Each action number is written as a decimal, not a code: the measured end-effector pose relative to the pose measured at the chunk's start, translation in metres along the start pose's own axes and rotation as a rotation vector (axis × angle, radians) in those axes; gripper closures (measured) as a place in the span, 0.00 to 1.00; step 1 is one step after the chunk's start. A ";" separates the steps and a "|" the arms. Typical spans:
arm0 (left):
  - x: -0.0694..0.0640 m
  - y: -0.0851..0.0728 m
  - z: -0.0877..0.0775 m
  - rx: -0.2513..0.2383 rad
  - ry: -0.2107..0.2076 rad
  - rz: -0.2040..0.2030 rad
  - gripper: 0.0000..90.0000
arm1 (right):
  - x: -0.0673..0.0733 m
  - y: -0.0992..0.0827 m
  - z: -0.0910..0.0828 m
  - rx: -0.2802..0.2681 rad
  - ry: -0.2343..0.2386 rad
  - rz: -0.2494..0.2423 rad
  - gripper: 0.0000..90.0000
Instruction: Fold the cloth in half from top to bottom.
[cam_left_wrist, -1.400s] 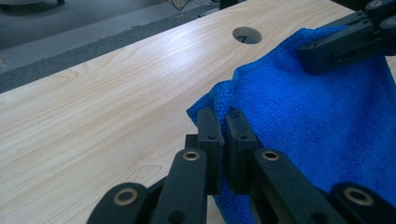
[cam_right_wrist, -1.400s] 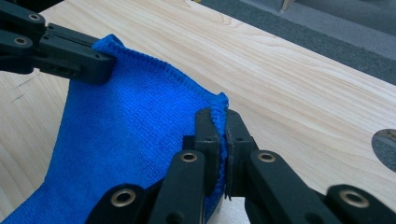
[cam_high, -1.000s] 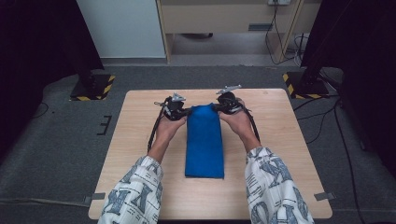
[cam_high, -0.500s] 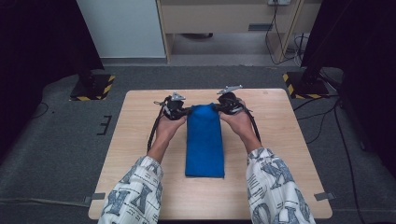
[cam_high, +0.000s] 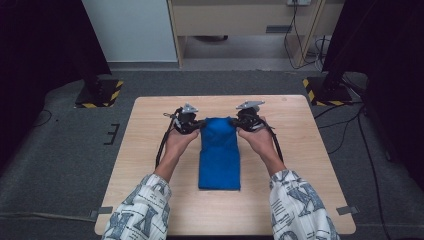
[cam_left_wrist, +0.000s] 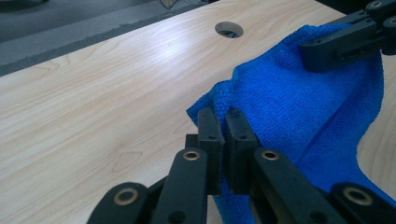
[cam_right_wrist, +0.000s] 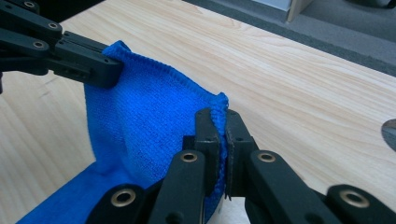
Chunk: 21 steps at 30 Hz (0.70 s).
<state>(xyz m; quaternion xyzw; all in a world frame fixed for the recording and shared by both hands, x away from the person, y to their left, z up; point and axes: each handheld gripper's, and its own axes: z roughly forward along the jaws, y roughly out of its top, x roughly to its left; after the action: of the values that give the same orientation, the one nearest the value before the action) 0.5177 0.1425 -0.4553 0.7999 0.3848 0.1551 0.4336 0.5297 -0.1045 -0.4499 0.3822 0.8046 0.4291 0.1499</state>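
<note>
Both tools, left tool (cam_left_wrist: 223, 116) and right tool (cam_right_wrist: 218, 116), pinch far corners of the nubby blue cloth (cam_high: 219, 155), lifted off pale woodgrain table (cam_high: 150, 150).

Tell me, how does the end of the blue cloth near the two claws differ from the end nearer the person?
The far end of the blue cloth is lifted and bunched, pinched at its corners by the left gripper and right gripper; the near end lies flat on the table, untouched. The far end looks narrower and rumpled, the near end squarer. Both are the same blue fabric.
</note>
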 end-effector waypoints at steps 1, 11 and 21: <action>-0.002 -0.001 -0.002 0.007 0.000 0.008 0.97 | 0.002 -0.001 -0.001 -0.001 0.003 -0.005 0.97; -0.010 -0.009 -0.012 0.002 -0.020 0.026 0.97 | 0.012 -0.014 -0.009 -0.006 0.020 -0.020 0.97; -0.023 -0.018 -0.023 -0.001 -0.032 0.057 0.97 | 0.021 -0.023 -0.020 -0.009 0.042 -0.031 0.97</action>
<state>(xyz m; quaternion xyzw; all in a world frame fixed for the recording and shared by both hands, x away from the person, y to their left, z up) 0.4803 0.1442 -0.4549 0.8126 0.3548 0.1547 0.4357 0.4933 -0.1080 -0.4554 0.3599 0.8114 0.4383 0.1416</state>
